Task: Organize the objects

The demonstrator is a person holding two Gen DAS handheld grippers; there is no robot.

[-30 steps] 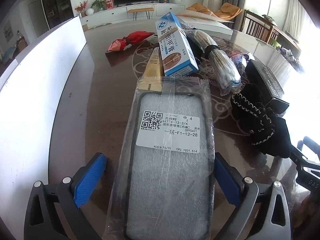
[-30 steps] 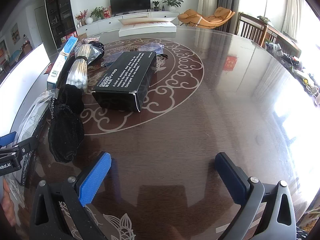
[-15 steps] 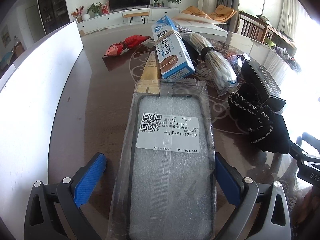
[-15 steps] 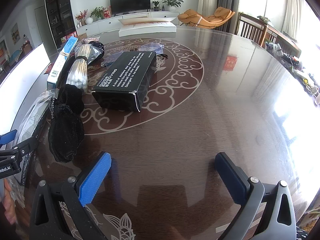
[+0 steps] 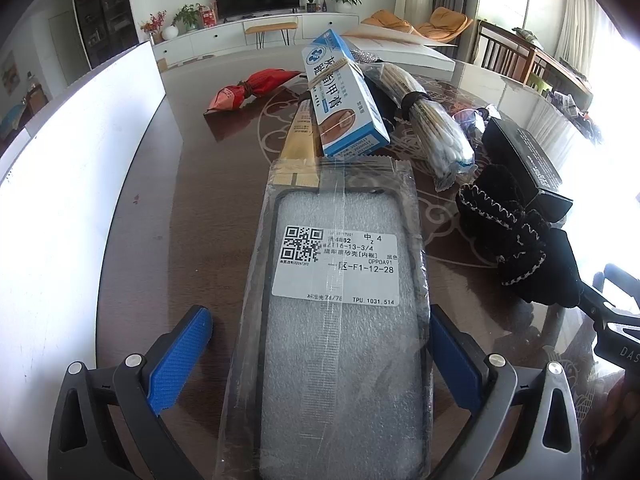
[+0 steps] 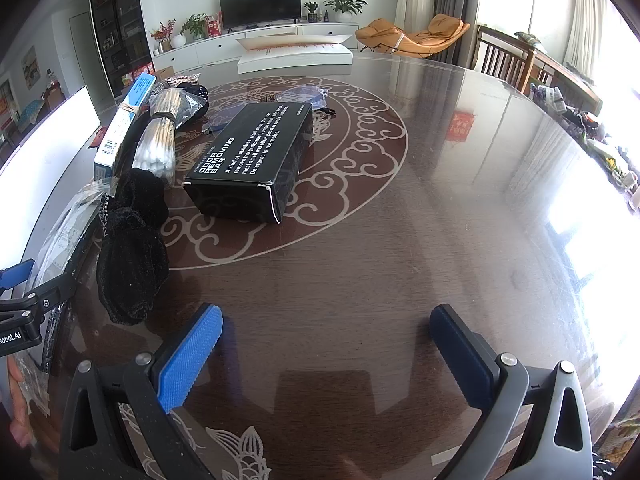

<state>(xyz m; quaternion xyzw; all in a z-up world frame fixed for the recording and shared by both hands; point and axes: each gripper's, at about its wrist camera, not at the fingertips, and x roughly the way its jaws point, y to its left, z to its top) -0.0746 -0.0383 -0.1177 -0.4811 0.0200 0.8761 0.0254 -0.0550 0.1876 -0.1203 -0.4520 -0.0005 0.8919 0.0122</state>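
Nothing has shifted noticeably since the earlier frames. Left gripper (image 5: 320, 354) jaws stand wide, straddling the bagged phone case (image 5: 338, 320) that lies flat on the counter (image 5: 152, 216); one pad sits just beside the bag's edge. Right gripper (image 6: 326, 350) jaws stand wide over bare counter, holding nothing. Beyond lie the blue medicine box (image 5: 344, 100), cotton swab bundle (image 5: 436, 136), black glove (image 5: 520, 240) and black box (image 6: 256, 160). Risk: closing on the slippery bag film may crumple it or let the case slide.
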